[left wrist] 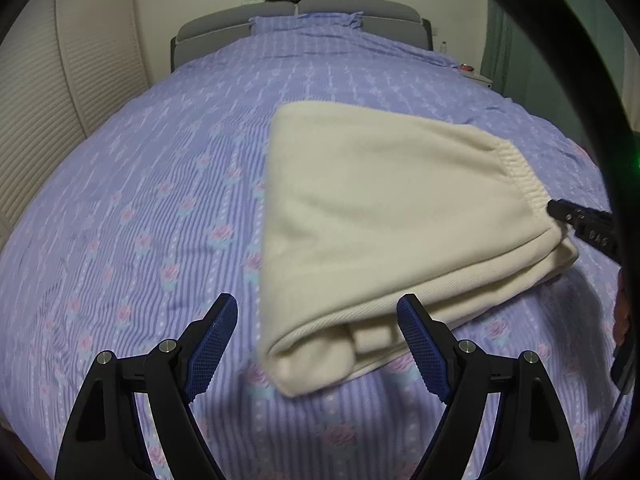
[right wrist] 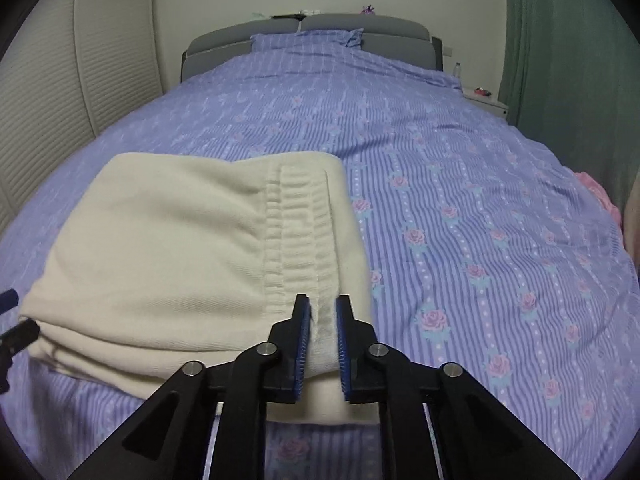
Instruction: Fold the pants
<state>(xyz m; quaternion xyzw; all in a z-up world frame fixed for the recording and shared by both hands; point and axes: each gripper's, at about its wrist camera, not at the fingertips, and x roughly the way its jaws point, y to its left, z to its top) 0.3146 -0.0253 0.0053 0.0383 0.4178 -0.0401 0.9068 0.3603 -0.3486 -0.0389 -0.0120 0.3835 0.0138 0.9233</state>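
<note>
Cream pants [right wrist: 160, 248], folded into a thick stack, lie on the lavender rose-print bedspread [right wrist: 460, 200] at the foot end of the bed, well away from the grey headboard [right wrist: 312, 28]. I have the right gripper [right wrist: 323, 300] pinched down on the ribbed elastic waistband [right wrist: 296, 224] at the stack's near right corner; its blue pads [right wrist: 305, 336] stand only a narrow gap apart, and a ridge of cream cloth is squeezed between them. In the left wrist view, my left gripper [left wrist: 316, 316] hangs with its jaws spread wide and grips nothing: one finger stands over bare bedspread just left of the stack, the other over the stack's rolled near edge, and I cannot tell whether it touches the cloth. From there the right gripper's black tip shows at the waistband corner, on the side of the pants away from the white louvred closet doors [left wrist: 52, 92]. A green curtain [right wrist: 560, 60] hangs right of the headboard.
</note>
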